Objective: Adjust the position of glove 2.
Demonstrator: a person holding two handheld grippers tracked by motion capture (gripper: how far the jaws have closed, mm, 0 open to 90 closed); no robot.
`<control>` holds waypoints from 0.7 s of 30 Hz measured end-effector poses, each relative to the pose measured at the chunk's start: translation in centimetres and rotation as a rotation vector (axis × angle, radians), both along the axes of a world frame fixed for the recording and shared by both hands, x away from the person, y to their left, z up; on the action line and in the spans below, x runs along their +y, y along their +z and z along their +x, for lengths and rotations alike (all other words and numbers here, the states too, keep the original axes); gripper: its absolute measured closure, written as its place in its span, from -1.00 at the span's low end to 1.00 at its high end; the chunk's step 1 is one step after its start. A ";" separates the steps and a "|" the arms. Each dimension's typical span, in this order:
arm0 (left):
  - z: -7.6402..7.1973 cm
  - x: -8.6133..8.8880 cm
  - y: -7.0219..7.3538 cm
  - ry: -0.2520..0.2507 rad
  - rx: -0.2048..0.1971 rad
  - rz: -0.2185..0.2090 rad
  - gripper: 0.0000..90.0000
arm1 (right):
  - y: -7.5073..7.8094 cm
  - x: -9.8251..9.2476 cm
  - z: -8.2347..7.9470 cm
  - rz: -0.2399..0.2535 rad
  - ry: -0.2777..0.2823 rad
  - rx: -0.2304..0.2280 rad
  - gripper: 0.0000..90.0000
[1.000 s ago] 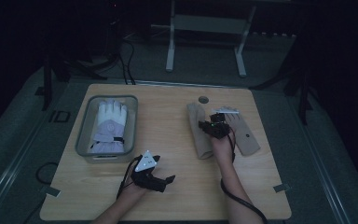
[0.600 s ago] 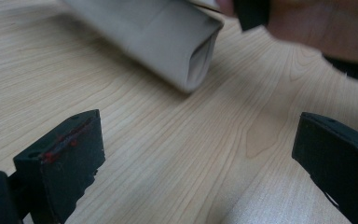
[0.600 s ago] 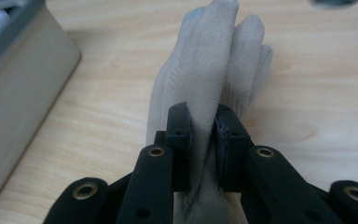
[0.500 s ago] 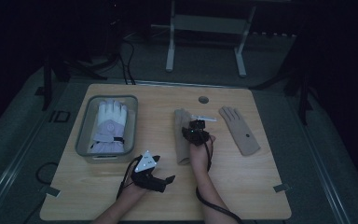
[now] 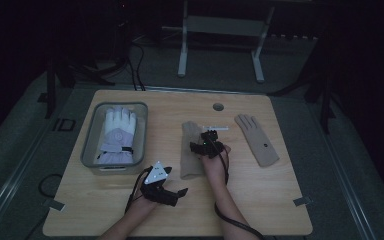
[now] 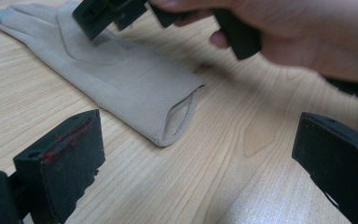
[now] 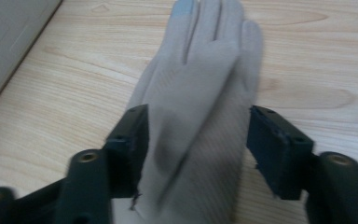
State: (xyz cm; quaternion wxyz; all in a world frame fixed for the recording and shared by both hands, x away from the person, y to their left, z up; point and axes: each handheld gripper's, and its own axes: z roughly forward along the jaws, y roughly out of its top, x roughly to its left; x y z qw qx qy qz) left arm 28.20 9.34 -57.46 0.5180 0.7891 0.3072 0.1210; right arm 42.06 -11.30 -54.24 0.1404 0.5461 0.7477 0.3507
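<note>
At the far left of the wooden table (image 5: 280, 200) stands a grey bin (image 5: 91, 155) with a white glove (image 5: 116, 136) lying in it, palm-back up; a small round emblem sits on that glove, too small to read. Just below and right of the bin, the left gripper (image 5: 172, 192) rests near the table's front edge under the person's left hand (image 5: 142, 202), its jaws spread wide with nothing between them; in the left gripper view only bare wood lies between its pads, and the cuff of a beige glove (image 6: 121, 79) opens toward it just ahead. That beige glove (image 5: 192, 150) lies flat at the table's middle, fingers pointing away from the person. The right gripper (image 5: 206, 145) sits over it; its jaws have just been opening, and in the right gripper view they stand apart on either side of the glove, whose left edge is close against one pad while the other pad stands clear. A small white strip (image 5: 216, 128) lies just beyond. Further right, well apart, lies a second beige glove (image 5: 256, 139) with a dark dot on it. A round hole (image 5: 218, 106) marks the tabletop's far side.
</note>
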 end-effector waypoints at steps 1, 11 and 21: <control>0.0 0.0 0.0 0.001 0.000 -0.001 -0.95 | 0.3 -0.4 0.0 -0.003 0.004 -0.007 -0.31; 0.0 0.0 0.0 0.002 0.000 0.001 -0.95 | 3.2 -4.7 -0.4 0.025 0.126 -0.101 -0.66; 0.0 0.0 0.0 0.004 -0.002 0.001 -0.95 | 5.6 -11.2 -1.0 0.034 0.100 -0.180 -0.60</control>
